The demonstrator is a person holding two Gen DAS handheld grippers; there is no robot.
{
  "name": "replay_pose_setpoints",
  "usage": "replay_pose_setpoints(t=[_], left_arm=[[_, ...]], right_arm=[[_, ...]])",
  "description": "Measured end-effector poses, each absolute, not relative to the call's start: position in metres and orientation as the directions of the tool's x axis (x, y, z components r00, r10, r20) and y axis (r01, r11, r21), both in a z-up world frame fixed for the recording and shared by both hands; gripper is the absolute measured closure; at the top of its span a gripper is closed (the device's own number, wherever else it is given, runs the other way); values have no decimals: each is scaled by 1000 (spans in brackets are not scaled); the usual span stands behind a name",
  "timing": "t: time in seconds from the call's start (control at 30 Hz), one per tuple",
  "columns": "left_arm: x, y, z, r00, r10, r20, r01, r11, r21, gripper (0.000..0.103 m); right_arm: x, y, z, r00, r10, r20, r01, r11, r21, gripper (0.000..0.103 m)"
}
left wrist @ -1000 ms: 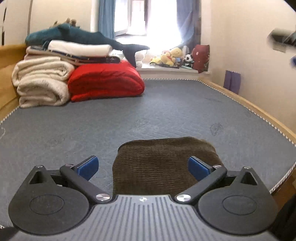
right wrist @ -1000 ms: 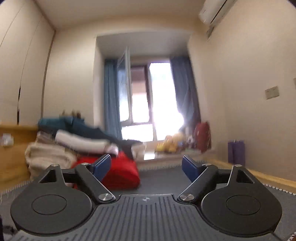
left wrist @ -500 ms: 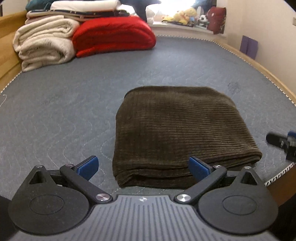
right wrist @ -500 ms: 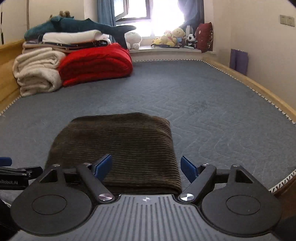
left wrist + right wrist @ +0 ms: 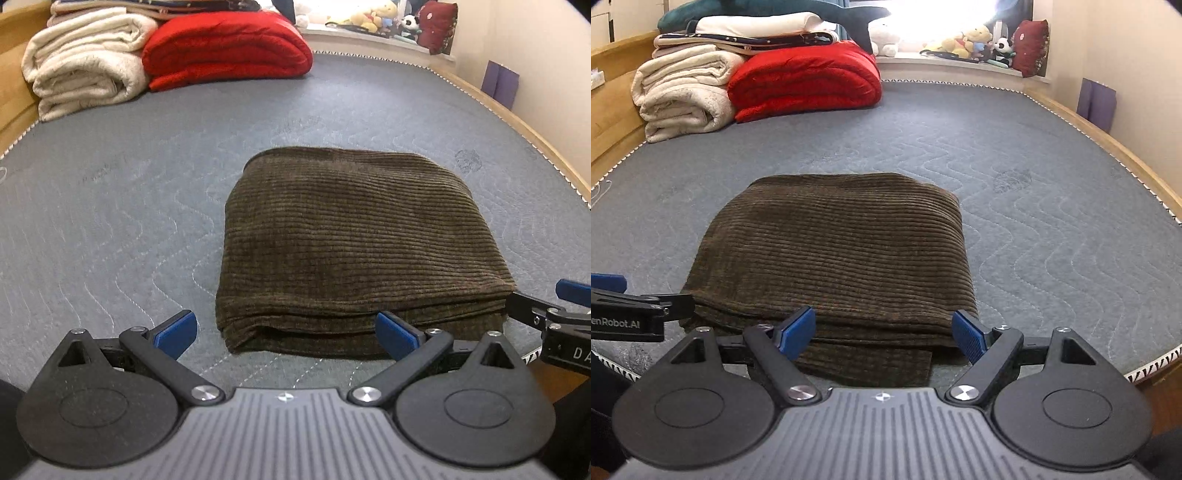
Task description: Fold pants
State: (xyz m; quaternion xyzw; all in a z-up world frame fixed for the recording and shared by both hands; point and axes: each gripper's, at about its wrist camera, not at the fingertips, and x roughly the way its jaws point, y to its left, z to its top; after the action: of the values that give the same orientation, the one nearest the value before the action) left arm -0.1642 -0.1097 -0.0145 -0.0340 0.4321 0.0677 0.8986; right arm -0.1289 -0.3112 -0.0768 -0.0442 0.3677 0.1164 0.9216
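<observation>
Brown corduroy pants lie folded into a thick rectangle on the grey quilted mattress, near its front edge. My left gripper is open just in front of the bundle's near left corner, nothing between its blue pads. In the right wrist view the same pants fill the middle, and my right gripper stands open at the bundle's near right edge, a lower layer sticking out between its fingers. Each gripper shows at the edge of the other's view: right gripper, left gripper.
Rolled cream blankets and a red folded quilt are stacked at the far left of the bed. Plush toys line the window sill. A wooden bed frame runs along the right; a purple object leans on the wall.
Both grippers tilted down from looking across the room and came lower and closer to the folded pants' near edge. Both stayed open. The pants have not moved.
</observation>
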Motion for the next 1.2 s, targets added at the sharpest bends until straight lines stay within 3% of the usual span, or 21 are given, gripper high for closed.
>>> replay_pose_setpoints(t=[1.2], left_arm=[[-164, -109, -20, 588, 81, -805, -153, 988, -12, 0]], right_arm=[[-119, -321, -87, 667, 183, -722, -233, 972, 31, 21]])
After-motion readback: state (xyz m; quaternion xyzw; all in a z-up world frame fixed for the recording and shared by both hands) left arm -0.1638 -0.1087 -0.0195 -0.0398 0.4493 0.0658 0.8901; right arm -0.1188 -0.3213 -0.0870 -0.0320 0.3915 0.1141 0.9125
